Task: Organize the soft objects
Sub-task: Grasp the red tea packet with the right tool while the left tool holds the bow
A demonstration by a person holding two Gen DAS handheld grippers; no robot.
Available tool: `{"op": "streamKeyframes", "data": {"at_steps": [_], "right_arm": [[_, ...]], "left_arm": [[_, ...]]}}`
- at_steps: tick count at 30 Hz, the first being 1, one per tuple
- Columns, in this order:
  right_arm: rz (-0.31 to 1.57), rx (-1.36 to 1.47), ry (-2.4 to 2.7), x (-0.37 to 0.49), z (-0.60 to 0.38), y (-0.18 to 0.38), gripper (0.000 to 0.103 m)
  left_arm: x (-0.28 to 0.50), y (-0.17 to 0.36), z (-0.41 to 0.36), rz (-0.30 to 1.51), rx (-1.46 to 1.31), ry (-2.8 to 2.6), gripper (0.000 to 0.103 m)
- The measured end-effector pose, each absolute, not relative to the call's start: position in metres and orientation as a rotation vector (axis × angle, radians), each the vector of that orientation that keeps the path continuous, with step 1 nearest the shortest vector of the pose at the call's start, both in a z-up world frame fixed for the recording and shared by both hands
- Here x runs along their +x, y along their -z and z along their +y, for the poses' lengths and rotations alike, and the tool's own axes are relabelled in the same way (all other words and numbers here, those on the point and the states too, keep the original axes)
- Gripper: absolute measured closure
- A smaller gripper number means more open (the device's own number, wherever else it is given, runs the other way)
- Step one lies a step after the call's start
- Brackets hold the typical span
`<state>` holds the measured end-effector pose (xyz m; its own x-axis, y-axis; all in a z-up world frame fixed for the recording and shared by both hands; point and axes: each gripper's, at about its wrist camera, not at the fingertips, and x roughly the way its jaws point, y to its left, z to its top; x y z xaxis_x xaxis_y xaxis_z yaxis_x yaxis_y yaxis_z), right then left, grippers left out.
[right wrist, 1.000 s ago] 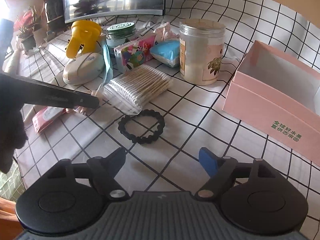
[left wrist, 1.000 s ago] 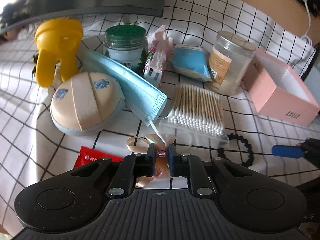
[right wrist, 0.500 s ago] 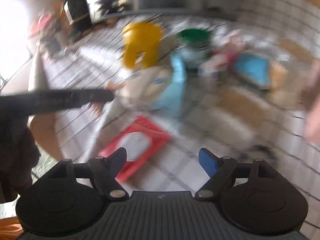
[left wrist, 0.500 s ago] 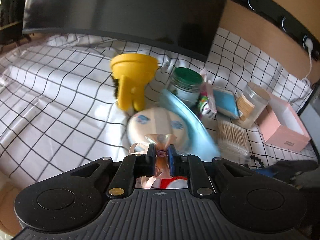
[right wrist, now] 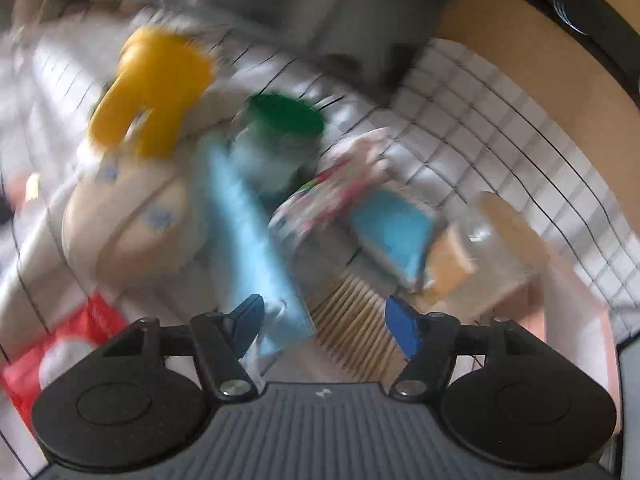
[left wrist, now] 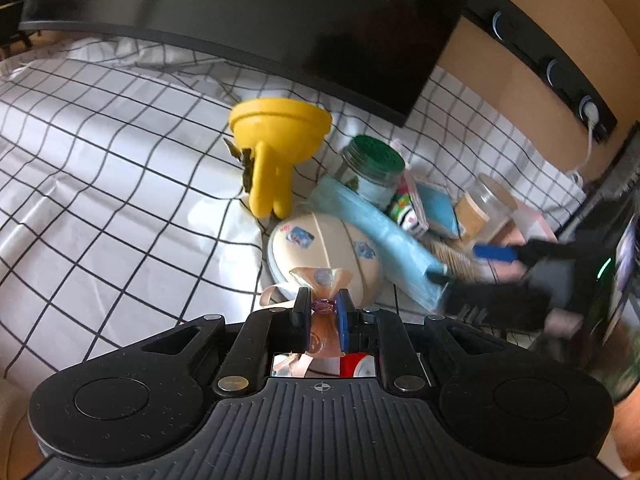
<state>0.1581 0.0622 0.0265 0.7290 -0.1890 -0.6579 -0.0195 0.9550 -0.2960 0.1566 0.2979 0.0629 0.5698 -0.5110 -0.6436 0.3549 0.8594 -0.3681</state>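
My left gripper is shut on a pink ribbon bow and holds it above the checked cloth, in front of a round beige pouch. A light blue face mask lies over the pouch's right side. My right gripper is open and empty, its jaws on either side of the near end of the mask and a pack of cotton swabs; this view is blurred. The right gripper also shows in the left wrist view, at the mask's end.
A yellow plastic holder, a green-lidded jar, a colourful tissue pack, a blue packet and a clear jar with a tan label stand behind. A red packet lies at the left. A dark monitor stands at the back.
My left gripper has lifted and pulled back with the bow in it. My right gripper has swung left from the black bracelet to the end of the blue mask, staying open.
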Motion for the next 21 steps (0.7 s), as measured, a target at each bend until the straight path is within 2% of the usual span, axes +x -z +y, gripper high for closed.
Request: {"op": "streamKeyframes", "data": {"at_steps": [3, 5, 10, 11, 13, 15, 18, 21], "right_arm": [[0.813, -0.063, 0.006, 0.140, 0.055, -0.045, 0.035], [0.945, 0.114, -0.105, 0.129, 0.063, -0.038, 0.035], [1.083, 0.198, -0.101, 0.128, 0.098, -0.019, 0.035], [1.106, 0.236, -0.091, 0.132, 0.102, -0.017, 0.030], [1.110, 0.285, -0.052, 0.138, 0.109, -0.016, 0.028], [1.093, 0.263, -0.029, 0.141, 0.121, -0.016, 0.027], [1.048, 0.063, -0.049, 0.139, 0.147, -0.007, 0.025], [0.987, -0.064, -0.115, 0.131, 0.159, -0.004, 0.033]], "left_arm": [[0.159, -0.056, 0.297, 0.834, -0.204, 0.530, 0.087], [0.160, -0.053, 0.299, 0.835, -0.222, 0.537, 0.087], [0.165, -0.051, 0.309, 0.816, -0.257, 0.508, 0.087], [0.165, -0.051, 0.311, 0.815, -0.264, 0.503, 0.087], [0.163, -0.049, 0.315, 0.815, -0.278, 0.493, 0.087], [0.159, -0.048, 0.319, 0.816, -0.289, 0.482, 0.087], [0.154, -0.048, 0.323, 0.818, -0.287, 0.476, 0.087], [0.150, -0.051, 0.329, 0.809, -0.284, 0.466, 0.087]]}}
